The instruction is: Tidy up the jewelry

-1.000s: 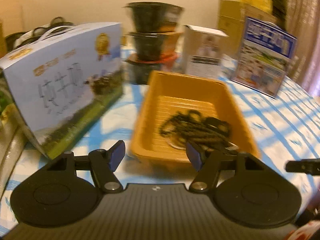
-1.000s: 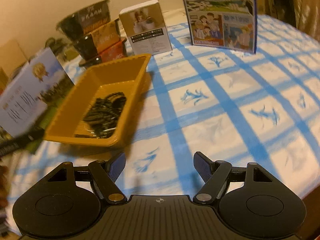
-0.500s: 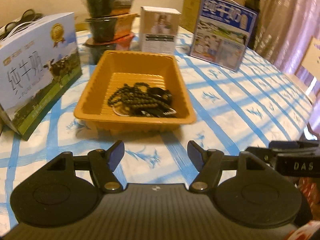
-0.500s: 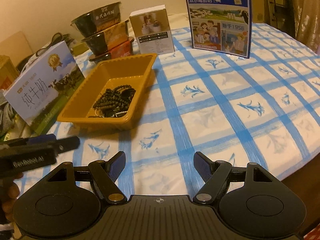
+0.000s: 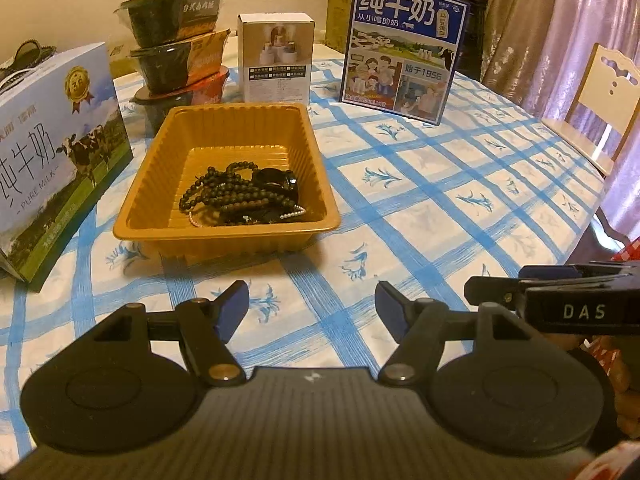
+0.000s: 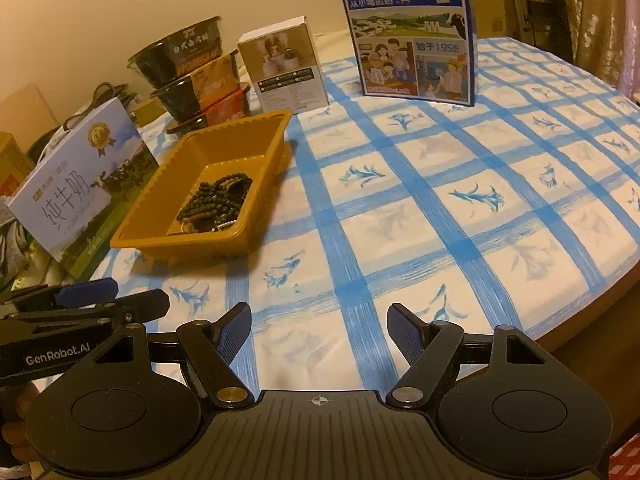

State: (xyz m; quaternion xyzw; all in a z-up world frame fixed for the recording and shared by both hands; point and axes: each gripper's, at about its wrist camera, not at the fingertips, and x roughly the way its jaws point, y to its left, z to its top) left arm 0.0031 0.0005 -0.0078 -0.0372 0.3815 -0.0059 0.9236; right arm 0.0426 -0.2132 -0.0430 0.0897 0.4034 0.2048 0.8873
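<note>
An orange plastic tray (image 5: 152,216) (image 6: 168,236) sits on the blue-checked tablecloth. Inside it lies a tangle of dark beaded jewelry (image 5: 240,196) (image 6: 218,200). My left gripper (image 5: 312,300) hangs open over bare cloth, a short way in front of the tray, with nothing between its fingers. My right gripper (image 6: 319,320) is also open and empty, over the cloth to the right of the tray. Each view shows the other gripper at its edge: the right one (image 5: 496,286) in the left wrist view, the left one (image 6: 112,294) in the right wrist view.
A blue-and-white milk carton box (image 5: 52,148) stands left of the tray. Behind the tray are stacked black bowls (image 5: 176,40), a small white box (image 5: 276,60) and a blue picture box (image 5: 404,48). A pale chair (image 5: 600,100) stands at the table's right edge.
Both grippers have drawn back from the tray, which now looks smaller and farther off. The left wrist view has swung right, away from the milk box. The jaws stay open.
</note>
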